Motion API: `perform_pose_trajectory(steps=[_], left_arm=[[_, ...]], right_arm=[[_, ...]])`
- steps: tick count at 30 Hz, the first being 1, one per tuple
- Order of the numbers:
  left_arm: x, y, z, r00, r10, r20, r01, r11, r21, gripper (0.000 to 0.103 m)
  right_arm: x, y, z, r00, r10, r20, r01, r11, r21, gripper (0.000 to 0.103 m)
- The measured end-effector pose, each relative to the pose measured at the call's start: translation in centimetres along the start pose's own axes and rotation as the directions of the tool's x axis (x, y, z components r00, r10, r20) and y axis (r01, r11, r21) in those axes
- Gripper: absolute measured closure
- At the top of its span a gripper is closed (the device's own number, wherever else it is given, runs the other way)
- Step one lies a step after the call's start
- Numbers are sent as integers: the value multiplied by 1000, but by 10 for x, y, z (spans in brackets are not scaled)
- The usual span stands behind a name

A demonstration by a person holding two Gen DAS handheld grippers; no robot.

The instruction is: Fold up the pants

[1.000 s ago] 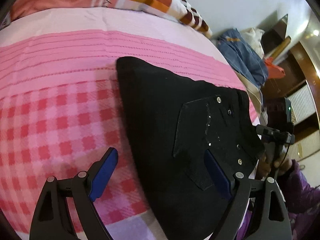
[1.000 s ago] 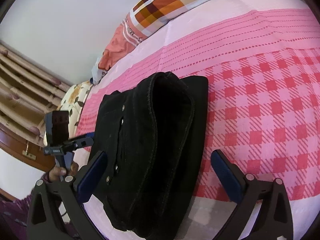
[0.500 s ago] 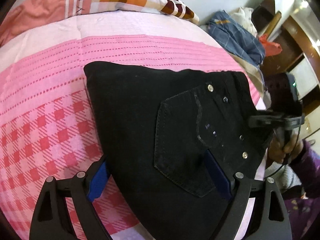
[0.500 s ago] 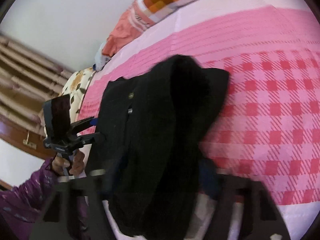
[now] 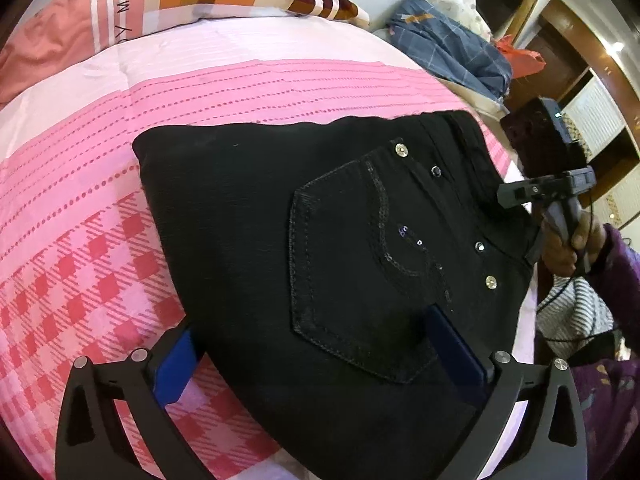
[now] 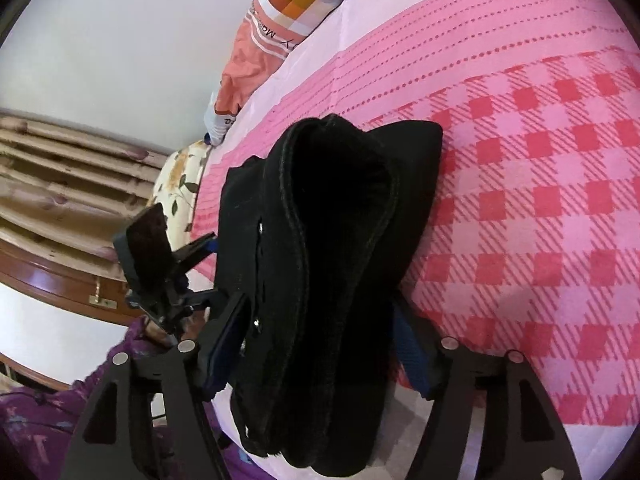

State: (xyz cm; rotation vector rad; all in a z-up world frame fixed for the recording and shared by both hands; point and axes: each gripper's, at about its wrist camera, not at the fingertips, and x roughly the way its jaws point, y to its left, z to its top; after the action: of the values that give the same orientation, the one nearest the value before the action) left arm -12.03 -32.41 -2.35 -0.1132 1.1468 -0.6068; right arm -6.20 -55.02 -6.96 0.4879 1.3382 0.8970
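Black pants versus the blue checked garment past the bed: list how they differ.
The black pants are solid dark, with studs and a sequined pocket; the blue checked garment has pale grid lines. The pants lie folded flat on the pink bed; the blue garment sits crumpled in a heap beyond its far edge. Both are clothing.

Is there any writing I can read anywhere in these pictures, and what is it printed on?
"Mama", then cut-off letters: on the salmon and white striped pillow at the bed's head.
A "Y" precedes it; more letters are hidden.
Black folded pants: studs and sequins only, no writing.
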Motion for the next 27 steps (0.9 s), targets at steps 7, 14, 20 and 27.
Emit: perform_pose_trajectory(steps=[7,14,20,27], left_arm=[[9,-15,0,992,117,41,-118,993,18,1],[-8,-16,-3,969,209,128,-203,977,-63,57],[-12,-27,-4,948,279,151,-273,960,-60,67],[-21,-37,0,939,299,168,-294,954,-54,73]], right_arm=[[14,22,-4,997,-72,26,74,993,-96,58],[15,21,-9,997,-32,68,35,999,-37,69],[12,28,-10,994,7,106,-6,1000,-12,71],[6,31,-14,989,47,139,-50,999,13,71]])
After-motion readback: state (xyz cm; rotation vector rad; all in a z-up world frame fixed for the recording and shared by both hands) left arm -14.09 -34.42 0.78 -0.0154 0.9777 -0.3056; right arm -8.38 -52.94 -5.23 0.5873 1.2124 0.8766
